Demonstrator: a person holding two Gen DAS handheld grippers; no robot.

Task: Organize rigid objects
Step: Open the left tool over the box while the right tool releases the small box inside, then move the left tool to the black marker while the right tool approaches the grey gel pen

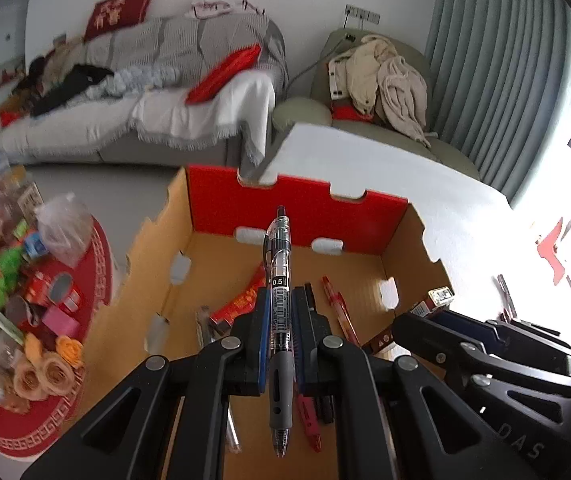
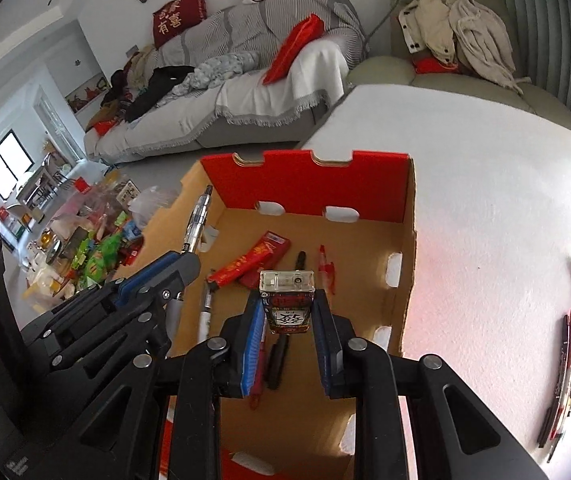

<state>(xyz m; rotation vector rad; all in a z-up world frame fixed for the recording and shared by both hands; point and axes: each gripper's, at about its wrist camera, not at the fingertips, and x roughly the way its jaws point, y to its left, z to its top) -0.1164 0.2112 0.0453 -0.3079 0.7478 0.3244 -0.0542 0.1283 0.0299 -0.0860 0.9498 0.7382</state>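
Left gripper point(image 1: 279, 320): clamped on a clear pen point(image 1: 279, 280), held above the box point(image 1: 213, 216)
Box: pens and a red packet point(image 2: 253, 260) lie inside
Right gripper point(image 2: 287, 312): pinching a lighter point(image 2: 287, 300) over the box

Your left gripper point(image 1: 279, 312) sits low and centre in its own view, fingers pointing up the frame, blue pads point(image 1: 262, 344) pressed close together on a pen point(image 1: 279, 280) that runs lengthwise between them. Your right gripper point(image 2: 287, 312) sits low and centre in its view, pads point(image 2: 251, 344) clamped on a small box point(image 2: 287, 300). In the right view your left gripper enters from the lower left, just beside the right.
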